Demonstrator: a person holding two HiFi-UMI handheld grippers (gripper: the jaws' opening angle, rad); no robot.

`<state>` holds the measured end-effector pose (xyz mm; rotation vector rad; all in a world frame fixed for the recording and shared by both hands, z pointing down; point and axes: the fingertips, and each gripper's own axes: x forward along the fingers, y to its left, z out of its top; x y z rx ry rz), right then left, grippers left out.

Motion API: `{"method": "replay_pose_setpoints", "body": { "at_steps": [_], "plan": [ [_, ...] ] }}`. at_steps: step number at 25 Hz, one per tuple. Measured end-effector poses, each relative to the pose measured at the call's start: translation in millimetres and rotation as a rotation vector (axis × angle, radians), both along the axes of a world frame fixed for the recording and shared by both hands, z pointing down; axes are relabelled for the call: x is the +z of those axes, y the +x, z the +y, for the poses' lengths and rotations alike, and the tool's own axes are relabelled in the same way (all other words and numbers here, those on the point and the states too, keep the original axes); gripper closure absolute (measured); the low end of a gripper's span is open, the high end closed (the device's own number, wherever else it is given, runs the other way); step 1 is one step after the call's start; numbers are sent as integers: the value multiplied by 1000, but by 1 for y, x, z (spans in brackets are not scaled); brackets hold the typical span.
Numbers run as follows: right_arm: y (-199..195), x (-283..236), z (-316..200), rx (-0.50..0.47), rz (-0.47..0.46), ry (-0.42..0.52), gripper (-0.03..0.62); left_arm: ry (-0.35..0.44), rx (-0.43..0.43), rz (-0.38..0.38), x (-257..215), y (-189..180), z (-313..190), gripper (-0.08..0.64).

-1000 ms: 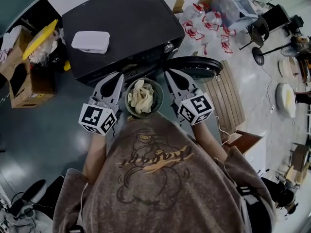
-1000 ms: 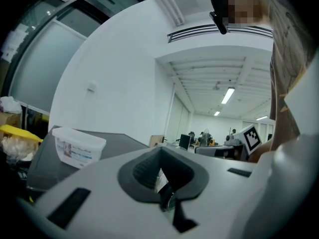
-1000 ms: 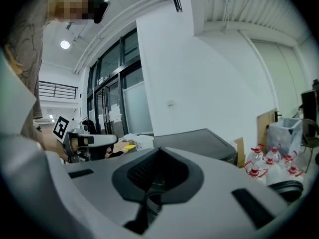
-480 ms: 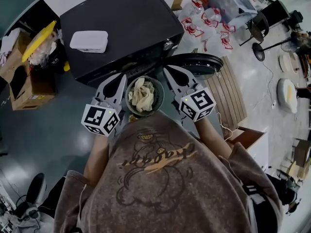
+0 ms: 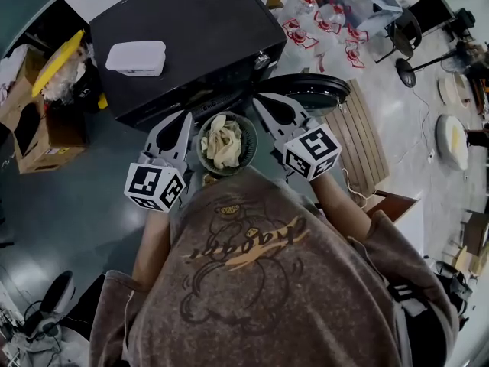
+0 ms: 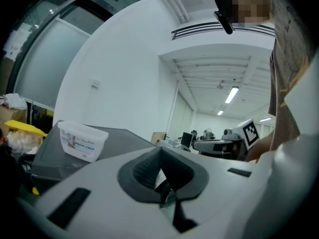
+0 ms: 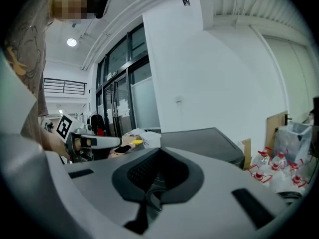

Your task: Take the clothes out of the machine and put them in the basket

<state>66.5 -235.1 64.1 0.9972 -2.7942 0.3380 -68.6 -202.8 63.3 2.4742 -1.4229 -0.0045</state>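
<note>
Cream clothes [image 5: 222,141] lie bunched in the round basket [image 5: 249,151] in front of the black machine [image 5: 183,37], so that part looks done. The drum is hidden, so I cannot tell whether more remains inside. The left gripper [image 5: 186,118] sits just beside the basket's left rim, nearly level and aimed at the machine, its jaws pressed together on nothing. The right gripper [image 5: 260,101] mirrors it at the right rim, also closed and empty, near the open door [image 5: 313,98].

floor [image 5: 69,205]: black machine [image 5: 191,29], cardboard box [image 5: 42,140], wooden slat panel [image 5: 363,147] | machine top: white lidded box [image 5: 136,57]
</note>
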Motion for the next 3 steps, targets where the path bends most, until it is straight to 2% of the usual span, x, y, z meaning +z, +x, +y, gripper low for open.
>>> {"method": "replay_pose_setpoints", "body": {
  "at_steps": [3],
  "plan": [
    [-1,1,-7,-21,17,8,598,12,-24,4,0,-3,-2,555]
  ]
}}
